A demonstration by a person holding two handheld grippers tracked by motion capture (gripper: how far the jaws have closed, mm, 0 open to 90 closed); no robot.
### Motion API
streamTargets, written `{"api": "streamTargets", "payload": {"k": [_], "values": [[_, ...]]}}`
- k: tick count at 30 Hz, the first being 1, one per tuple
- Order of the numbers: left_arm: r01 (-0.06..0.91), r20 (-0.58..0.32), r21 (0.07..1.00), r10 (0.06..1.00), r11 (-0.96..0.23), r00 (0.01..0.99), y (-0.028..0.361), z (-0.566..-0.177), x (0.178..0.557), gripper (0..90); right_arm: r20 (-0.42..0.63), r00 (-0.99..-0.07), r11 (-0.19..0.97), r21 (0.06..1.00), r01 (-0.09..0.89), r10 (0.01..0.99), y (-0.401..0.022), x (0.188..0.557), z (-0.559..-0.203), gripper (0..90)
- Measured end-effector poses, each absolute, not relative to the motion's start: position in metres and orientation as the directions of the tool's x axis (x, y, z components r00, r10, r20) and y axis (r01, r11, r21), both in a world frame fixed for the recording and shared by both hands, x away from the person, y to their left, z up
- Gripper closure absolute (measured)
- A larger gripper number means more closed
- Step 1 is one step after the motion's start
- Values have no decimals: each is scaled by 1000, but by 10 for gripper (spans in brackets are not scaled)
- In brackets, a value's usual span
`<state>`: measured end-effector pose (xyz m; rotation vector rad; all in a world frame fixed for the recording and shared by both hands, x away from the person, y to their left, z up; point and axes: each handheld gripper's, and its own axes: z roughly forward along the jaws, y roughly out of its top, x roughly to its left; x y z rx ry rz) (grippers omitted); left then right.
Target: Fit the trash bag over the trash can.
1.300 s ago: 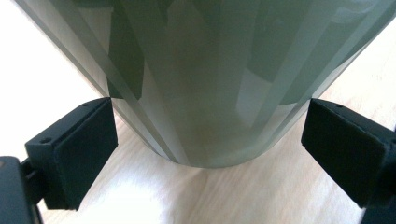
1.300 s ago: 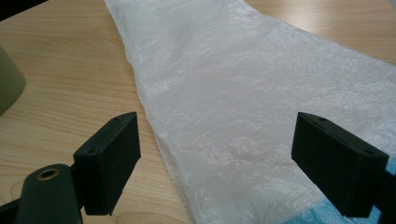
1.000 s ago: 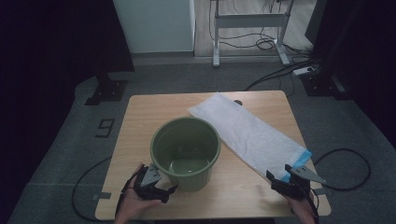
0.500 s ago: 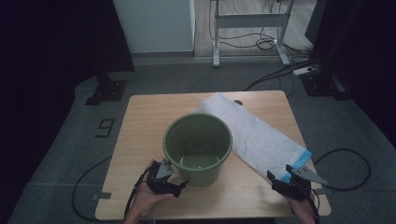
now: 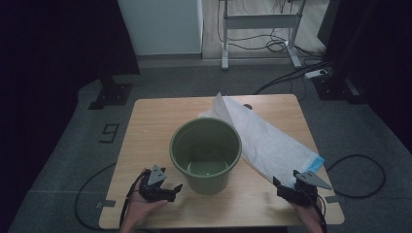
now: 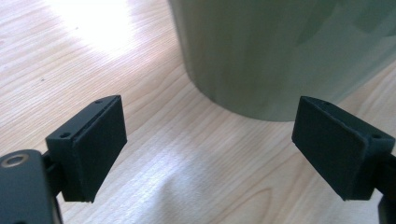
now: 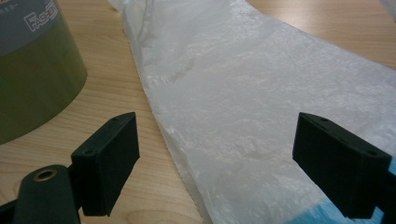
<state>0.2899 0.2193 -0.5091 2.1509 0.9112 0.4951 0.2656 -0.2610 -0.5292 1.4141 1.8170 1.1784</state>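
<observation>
From the high view: a green bucket [image 5: 205, 154] upright near the middle of a wooden table [image 5: 150, 121], slightly toward the near edge, mouth up and interior bare. Behind and to its right, a white plastic bag [image 5: 265, 138] laid flat on a diagonal, one far corner lifted just beyond the bucket's rim, a blue strip at the near right end. At the near left, the left gripper [image 5: 167, 190] held in a hand low over the table, just beside the bucket's base, jaws spread with nothing between them, and just now drawing in a little. At the near right, the right gripper [image 5: 284, 187] in the other hand, by the bag's blue-edged end, jaws likewise apart. Cables trailing off both onto the grey floor. From the left gripper view: the two black jaws wide apart over bare wood grain, the bucket [image 6: 280, 51] rising just ahead, its lower wall and base edge close beyond the tips, not touched by either pad, and no part of it inside the gap. From the right gripper view: jaws standing wide over the table, the crinkled bag [image 7: 261, 107] lying between and beyond them without being pinched, a sliver of blue by the right jaw, and the bucket [image 7: 35, 70] off to the left, printed lettering on a pale band near its top.
</observation>
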Motion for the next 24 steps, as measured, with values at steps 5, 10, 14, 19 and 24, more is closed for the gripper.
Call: {"api": "streamTargets", "payload": {"k": [5,10,14,19,24], "values": [[466,66,744,746,-480,663,221,-511,294,101,83,-292,69,878,474,953,-253,273,-526,142],[483,71,731,758,-482,648,226,-514,299,109,74,-300,86,869,488,951,-237,286,-523,142],[502,64,734,783,-457,619,231,-515,302,113,87,-292,83,848,523,952,-223,305,-527,142],[534,52,727,810,-432,584,234,-518,304,143,84,-298,110,808,578,951,-196,333,-533,142],[569,20,725,838,-388,546,242,-521,309,151,56,-286,140,773,619,956,-166,365,-540,144]]}}
